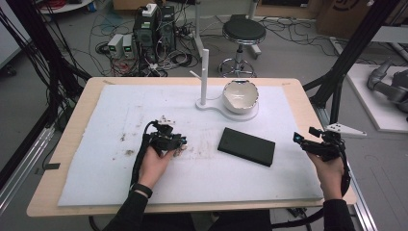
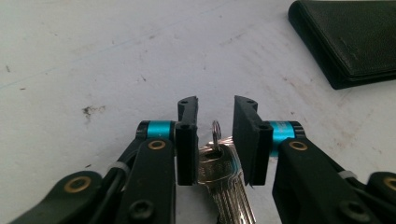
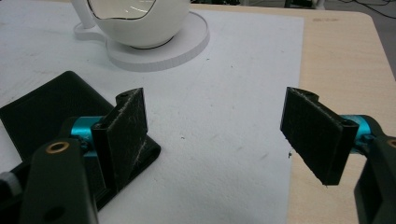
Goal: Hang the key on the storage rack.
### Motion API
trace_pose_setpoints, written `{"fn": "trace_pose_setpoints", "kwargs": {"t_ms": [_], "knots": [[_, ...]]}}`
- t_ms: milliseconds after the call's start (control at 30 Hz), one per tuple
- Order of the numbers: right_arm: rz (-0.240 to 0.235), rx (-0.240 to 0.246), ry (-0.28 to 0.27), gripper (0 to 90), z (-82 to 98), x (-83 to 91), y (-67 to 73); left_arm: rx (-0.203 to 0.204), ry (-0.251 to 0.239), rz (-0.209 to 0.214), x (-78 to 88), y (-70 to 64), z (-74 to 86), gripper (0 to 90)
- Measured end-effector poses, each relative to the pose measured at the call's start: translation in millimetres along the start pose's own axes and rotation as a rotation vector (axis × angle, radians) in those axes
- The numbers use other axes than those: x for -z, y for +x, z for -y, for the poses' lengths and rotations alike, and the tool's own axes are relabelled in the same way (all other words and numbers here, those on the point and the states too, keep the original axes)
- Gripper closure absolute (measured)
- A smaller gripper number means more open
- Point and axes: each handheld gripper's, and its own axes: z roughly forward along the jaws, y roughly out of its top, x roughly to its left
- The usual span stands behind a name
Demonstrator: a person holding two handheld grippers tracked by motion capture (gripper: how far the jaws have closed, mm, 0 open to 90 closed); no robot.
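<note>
**Left gripper is closing in around a bunch of keys**

A person is sitting at the near edge of the table [image 1: 72, 144], and a white mat [image 1: 110, 173] is covering most of it. Each hand is holding a gripper.

The left gripper [image 1: 179, 144] is lying low over the mat, a little left of the middle. In the left gripper view, the left gripper [image 2: 215, 135] is sitting with its two black jaws close on each side of the keys [image 2: 219, 172]. The keys are lying flat on the mat, with their metal ring [image 2: 216, 133] standing up between the jaws. The left jaw is looking like it is touching the keys. The right jaw is sitting just beside them, and it is too close to tell if it is pressing yet. So the jaws are almost together, but not pinching the keys tight.

The right gripper [image 1: 302, 140] is hanging over the right edge of the mat. In the right gripper view, the right gripper [image 3: 215, 135] is showing its jaws spread wide, with bare mat between them.

A flat black wallet [image 1: 246, 146] is lying on the mat between the two grippers, well apart from the keys.

Farther back, near the far edge of the mat, a white bowl [image 1: 239, 96] is sitting on a round white stand [image 1: 250, 114]. A thin white post [image 1: 204, 77] is standing up just to the left of the bowl.
</note>
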Motion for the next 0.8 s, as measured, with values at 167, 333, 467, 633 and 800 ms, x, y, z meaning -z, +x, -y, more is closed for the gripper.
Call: {"fn": "trace_pose_setpoints", "kwargs": {"t_ms": [167, 333, 467, 633, 800], "knots": [[-0.002, 0.001, -0.001, 23.2, -0.2, -0.5, 0.2, 0.019, 0.002, -0.003, -1.3, 0.4, 0.7, 74.7], [-0.004, -0.007, 0.0, 23.2, 0.0, 0.1, -0.3, 0.025, 0.011, 0.001, -2.8, 0.7, 1.0, 76.7], [-0.004, -0.003, -0.005, 23.2, -0.2, 0.5, -0.6, 0.028, 0.016, 0.002, -2.5, 1.3, 1.1, 79.7], [-0.006, -0.005, -0.002, 23.2, 0.2, 0.0, -1.2, 0.034, 0.015, 0.009, -3.5, 1.7, 1.3, 82.1], [-0.006, -0.008, 0.0, 23.2, 0.5, -0.1, -2.0, 0.031, 0.022, 0.015, -4.1, 2.7, 1.5, 85.8]]}}
